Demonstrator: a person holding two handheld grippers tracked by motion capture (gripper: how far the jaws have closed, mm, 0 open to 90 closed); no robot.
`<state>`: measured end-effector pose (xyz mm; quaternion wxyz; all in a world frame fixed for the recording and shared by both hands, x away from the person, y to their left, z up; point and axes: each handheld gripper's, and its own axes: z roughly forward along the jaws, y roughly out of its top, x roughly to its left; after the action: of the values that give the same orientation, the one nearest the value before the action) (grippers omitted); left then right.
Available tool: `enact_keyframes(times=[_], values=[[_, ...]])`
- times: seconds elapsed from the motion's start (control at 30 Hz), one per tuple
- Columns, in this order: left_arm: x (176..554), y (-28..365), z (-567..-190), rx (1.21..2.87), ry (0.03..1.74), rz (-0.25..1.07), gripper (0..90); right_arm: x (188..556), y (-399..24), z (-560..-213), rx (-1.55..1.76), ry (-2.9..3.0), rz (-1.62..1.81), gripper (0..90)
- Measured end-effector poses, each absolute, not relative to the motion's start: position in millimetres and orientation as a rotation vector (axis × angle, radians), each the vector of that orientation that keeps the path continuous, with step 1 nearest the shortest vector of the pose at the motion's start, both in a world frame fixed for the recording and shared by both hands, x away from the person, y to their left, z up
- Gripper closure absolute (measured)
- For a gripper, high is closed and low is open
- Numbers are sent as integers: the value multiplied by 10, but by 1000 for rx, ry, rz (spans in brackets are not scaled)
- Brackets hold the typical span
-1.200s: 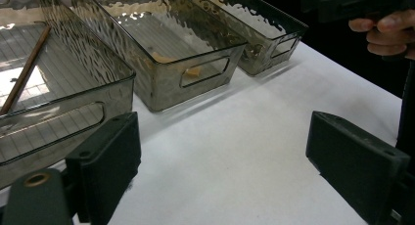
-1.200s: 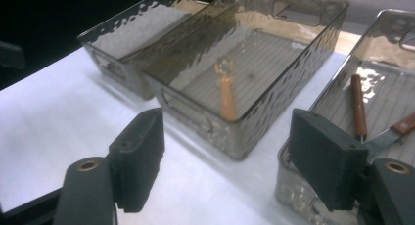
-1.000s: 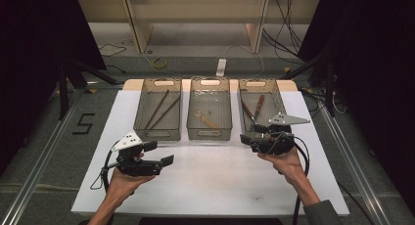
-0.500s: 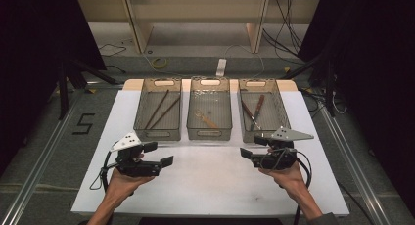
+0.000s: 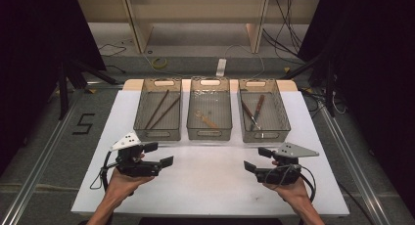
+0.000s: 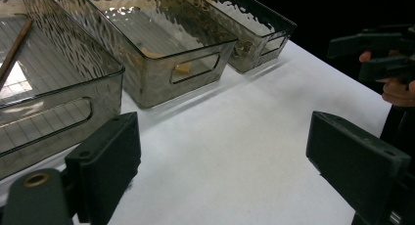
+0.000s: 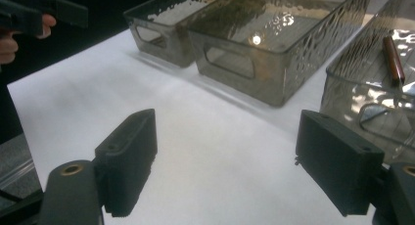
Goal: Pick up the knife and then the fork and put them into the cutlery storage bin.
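Three clear smoked-plastic bins sit in a row at the far side of the white bench [image 5: 210, 186], sorted by content; the middle bin [image 5: 209, 109] serves as the landmark here. Left of it, the left bin [image 5: 159, 110] holds two dark chopsticks [image 5: 161, 110] lying diagonally. The middle bin itself has one small tan wooden piece [image 5: 208, 120] on its floor, exact type too small to tell. Right of it, the right bin [image 5: 263, 110] holds a brown-handled utensil [image 5: 258, 107] and what looks like a metal one crossing it. Grouping by kind suggests the sorting is done or nearly so, as no loose item lies on the bench near the bins.

Both tools are parked on the near side of the middle bin, well apart from it and from each other. The left hand-held gripper [image 5: 159, 154] sits near-left of the middle bin, jaws spread wide, nothing between them, as the left gripper view confirms with bare bench between the pads. The right hand-held gripper [image 5: 258, 159] sits near-right of the middle bin, just short of the right bin; its jaws have just been opening and now stand wide with nothing in them. It is likely empty because whatever it carried is already in the right bin. Both point inward and low, a rest pose.
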<state>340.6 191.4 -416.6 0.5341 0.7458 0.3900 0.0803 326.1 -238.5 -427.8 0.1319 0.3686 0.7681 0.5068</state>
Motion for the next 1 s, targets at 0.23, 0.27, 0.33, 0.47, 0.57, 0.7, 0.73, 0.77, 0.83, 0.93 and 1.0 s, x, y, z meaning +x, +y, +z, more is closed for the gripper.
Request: enact_keyframes(times=[0.23, 0.27, 0.33, 0.47, 0.57, 0.7, 0.73, 0.77, 0.83, 0.93, 1.0], values=[[3397, 1919, -4172, 1770, 929, 174, 124, 3157, -2426, -4296, 1088, 2212, 1481, 230], [3399, 1917, -4173, 1770, 928, 172, 124, 3145, -2434, -4301, 1094, 2212, 1481, 230], [3401, 1911, -4176, 1775, 929, 172, 124, 3123, -2448, -4316, 1098, 2210, 1480, 228], [3400, 1906, -4173, 1779, 926, 172, 124, 3101, -2469, -4325, 1104, 2204, 1482, 228], [3401, 1908, -4174, 1777, 926, 172, 124, 3107, -2481, -4321, 1110, 2192, 1488, 228], [3401, 1905, -4174, 1780, 923, 173, 124, 3106, -2486, -4313, 1108, 2181, 1493, 228], [3400, 1904, -4173, 1780, 923, 173, 124, 3106, -2487, -4312, 1108, 2181, 1494, 228], [3400, 1903, -4173, 1780, 923, 174, 124, 3106, -2487, -4312, 1107, 2181, 1495, 228], [3401, 1903, -4175, 1780, 925, 173, 124, 3106, -2487, -4311, 1108, 2180, 1495, 228], [3401, 1902, -4175, 1780, 924, 173, 124, 3108, -2486, -4312, 1107, 2180, 1495, 228], [3401, 1902, -4175, 1785, 925, 170, 124, 3108, -2486, -4312, 1108, 2179, 1496, 228]])
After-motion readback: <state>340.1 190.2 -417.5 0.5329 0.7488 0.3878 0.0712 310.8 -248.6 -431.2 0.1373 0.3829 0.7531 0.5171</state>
